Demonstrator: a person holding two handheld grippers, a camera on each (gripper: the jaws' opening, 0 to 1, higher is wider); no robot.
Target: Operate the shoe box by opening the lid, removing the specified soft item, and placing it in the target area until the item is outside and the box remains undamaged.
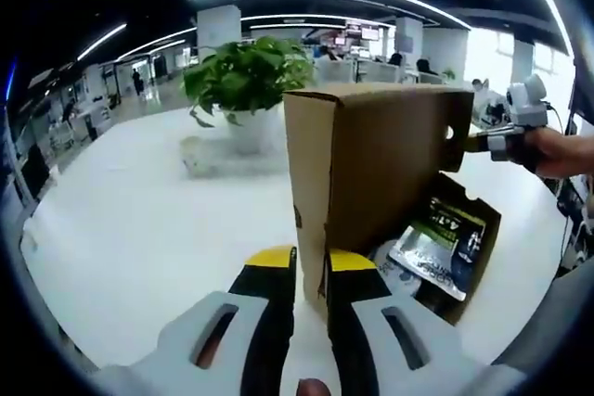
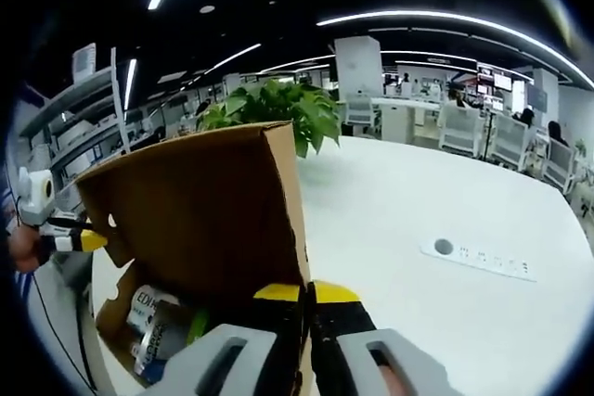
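Observation:
A brown cardboard shoe box point(image 1: 484, 246) lies on the white table with its lid point(image 1: 380, 164) raised upright. Inside it rests a shiny packet with green and black print point(image 1: 436, 243). My left gripper point(image 1: 311, 261) is shut on the lid's near corner edge, its yellow-tipped jaws pinching the cardboard. My right gripper point(image 1: 475, 141), held by a hand point(image 1: 561, 150), grips the lid's far edge. In the right gripper view the same lid point(image 2: 204, 220) rises before me and my right gripper point(image 2: 306, 292) is shut on its corner. The left gripper point(image 2: 96, 240) holds the opposite edge, and the packet point(image 2: 158, 322) lies below.
A potted green plant point(image 1: 246, 76) stands on the table behind the box, also in the right gripper view as the plant point(image 2: 278, 108). A flush socket strip point(image 2: 478, 257) sits in the white tabletop point(image 2: 436, 201) to the right. Office desks and chairs lie beyond.

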